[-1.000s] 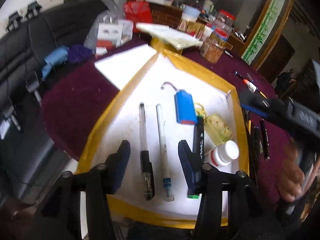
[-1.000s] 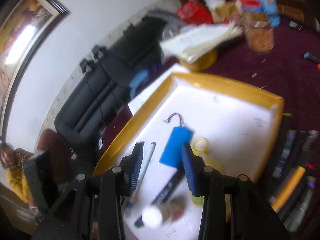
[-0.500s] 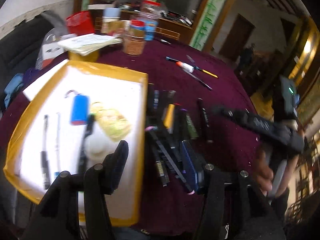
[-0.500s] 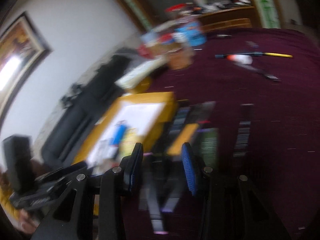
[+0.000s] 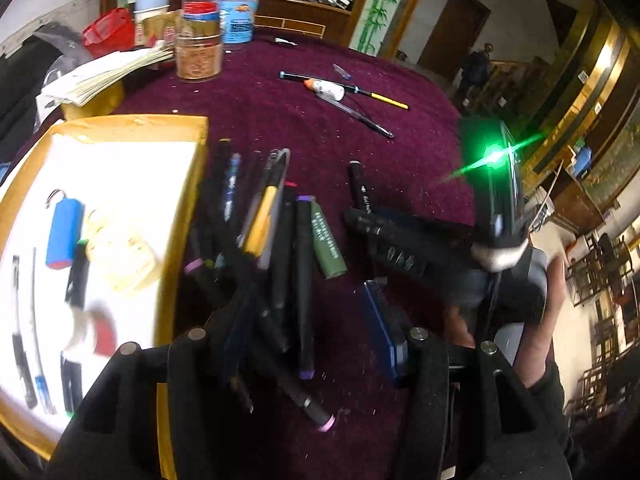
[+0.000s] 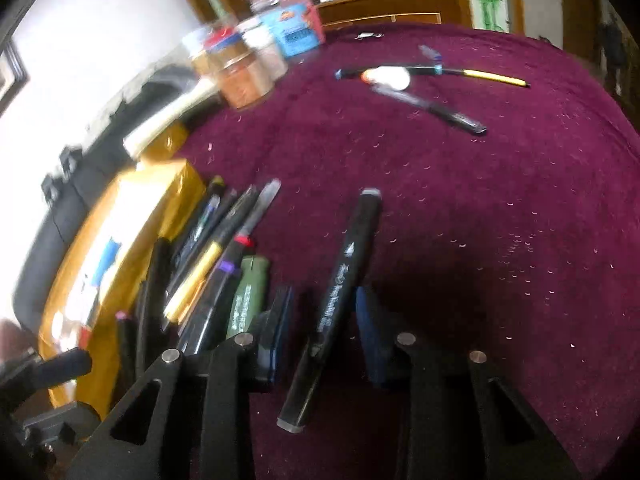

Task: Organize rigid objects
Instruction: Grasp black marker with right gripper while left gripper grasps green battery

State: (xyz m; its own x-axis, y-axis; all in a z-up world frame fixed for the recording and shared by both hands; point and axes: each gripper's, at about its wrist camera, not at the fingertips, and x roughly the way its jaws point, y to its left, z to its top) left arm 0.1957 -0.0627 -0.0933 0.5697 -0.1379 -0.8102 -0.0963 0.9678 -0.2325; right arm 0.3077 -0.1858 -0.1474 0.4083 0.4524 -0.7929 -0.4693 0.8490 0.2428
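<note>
A pile of markers and pens (image 5: 280, 248) lies on the maroon tablecloth beside the yellow-rimmed white tray (image 5: 182, 216). My left gripper (image 5: 310, 332) hovers open over this pile, with nothing between its pads. A lone black marker (image 6: 352, 248) lies to the right of the pile and shows in the left wrist view as the black marker (image 5: 358, 188). My right gripper (image 6: 324, 320) straddles its near half. Its jaws are closing, with a slight gap showing on each side of the marker. A green lighter-shaped object (image 6: 246, 300) lies just left of it.
The tray holds a blue cylinder (image 5: 64, 232), pens and a small bottle. Farther back lie a few pens with a white glue bottle (image 5: 328, 89), jars (image 5: 198, 52) and a paper stack (image 5: 108, 72). A hand (image 5: 552, 320) carries the right gripper.
Both views swung from the tray rightwards to the markers on the cloth. The right gripper sank around the lone black marker and its jaws narrowed. The left jaws kept their width.
</note>
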